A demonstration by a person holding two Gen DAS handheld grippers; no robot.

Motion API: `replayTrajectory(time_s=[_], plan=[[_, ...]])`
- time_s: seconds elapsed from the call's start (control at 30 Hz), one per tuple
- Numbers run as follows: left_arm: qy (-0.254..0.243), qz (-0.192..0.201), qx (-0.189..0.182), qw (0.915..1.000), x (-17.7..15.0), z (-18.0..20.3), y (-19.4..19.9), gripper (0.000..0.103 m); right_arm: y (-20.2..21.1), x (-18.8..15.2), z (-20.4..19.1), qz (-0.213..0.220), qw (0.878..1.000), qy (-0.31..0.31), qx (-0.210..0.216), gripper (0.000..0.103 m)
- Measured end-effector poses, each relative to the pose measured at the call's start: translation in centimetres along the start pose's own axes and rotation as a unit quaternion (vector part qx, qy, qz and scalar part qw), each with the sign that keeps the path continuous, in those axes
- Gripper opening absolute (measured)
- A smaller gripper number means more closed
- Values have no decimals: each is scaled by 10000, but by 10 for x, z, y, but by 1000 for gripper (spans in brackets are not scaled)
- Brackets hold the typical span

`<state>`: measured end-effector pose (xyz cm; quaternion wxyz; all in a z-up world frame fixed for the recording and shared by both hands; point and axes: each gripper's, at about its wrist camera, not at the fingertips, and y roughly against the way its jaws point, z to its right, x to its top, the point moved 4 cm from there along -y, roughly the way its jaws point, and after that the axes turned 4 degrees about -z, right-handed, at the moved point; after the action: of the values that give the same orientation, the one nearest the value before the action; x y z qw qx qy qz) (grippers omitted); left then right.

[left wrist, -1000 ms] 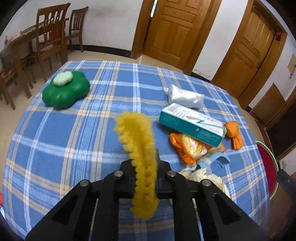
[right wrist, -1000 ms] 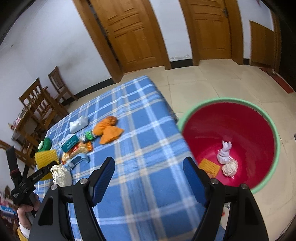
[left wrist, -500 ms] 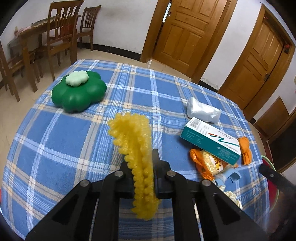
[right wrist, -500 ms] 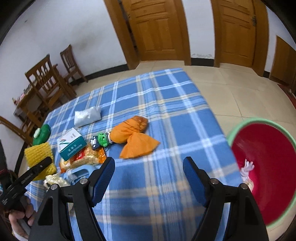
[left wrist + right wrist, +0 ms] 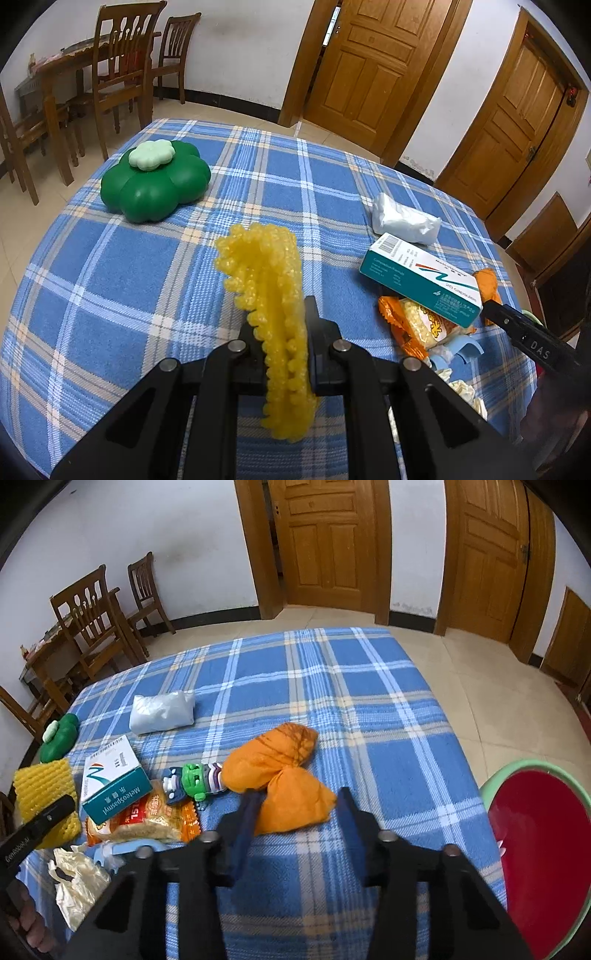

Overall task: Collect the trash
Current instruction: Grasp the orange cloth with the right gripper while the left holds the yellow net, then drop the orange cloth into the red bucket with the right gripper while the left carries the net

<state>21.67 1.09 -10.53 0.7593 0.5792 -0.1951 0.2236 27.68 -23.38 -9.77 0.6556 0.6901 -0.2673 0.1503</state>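
My left gripper [image 5: 282, 321] is shut on a yellow foam fruit net [image 5: 269, 295] and holds it above the blue plaid table [image 5: 110, 266]; the net also shows in the right wrist view [image 5: 46, 794]. My right gripper [image 5: 295, 801] is open, its fingers on either side of an orange bag [image 5: 280, 771] that lies on the table. A red basin with a green rim [image 5: 543, 849] stands on the floor to the right of the table. A teal and white medicine box [image 5: 114, 779], an orange snack packet [image 5: 147, 819], a white packet [image 5: 162, 712] and a crumpled plastic bag [image 5: 75, 882] lie on the table.
A green flower-shaped container [image 5: 155, 181] sits at the table's far left. A green toy figure [image 5: 194, 781] lies next to the orange bag. A light blue object [image 5: 122, 851] lies by the snack packet. Wooden chairs [image 5: 122, 77] and doors [image 5: 369, 70] stand beyond the table.
My right gripper has swung left from over the red basin to the table and now brackets the orange bag. My left gripper, still holding the yellow net, has shifted a little.
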Motion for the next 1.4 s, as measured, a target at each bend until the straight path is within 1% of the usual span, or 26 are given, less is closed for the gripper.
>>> replayTrajectory(time_s=[0.07,0.17,0.23,0.4,0.57,0.9,1.23,1.4], plan=[[-17,10,2,10000,0,0,0,13,1,-1,-1,27,10000,53,16,25],[-5,24,-45,10000,0,0,1,13,2,-2,0,35,9999,-4,114,15],[27,16,-85,10000,0,-1,2,13,3,-4,3,37,9997,-76,210,14],[31,-3,-126,9999,-3,2,6,13,8,-10,9,10,9987,-232,463,12],[15,-19,-219,9998,-8,8,14,13,19,-18,17,46,9976,-422,541,12],[-139,156,-343,9992,-13,29,43,13,66,-37,39,379,9939,-784,672,12],[-452,359,-659,9962,-16,63,78,13,113,-61,68,733,9888,-1127,644,12],[-678,424,-773,9938,-19,84,90,13,133,-71,91,866,9852,-1388,509,12]])
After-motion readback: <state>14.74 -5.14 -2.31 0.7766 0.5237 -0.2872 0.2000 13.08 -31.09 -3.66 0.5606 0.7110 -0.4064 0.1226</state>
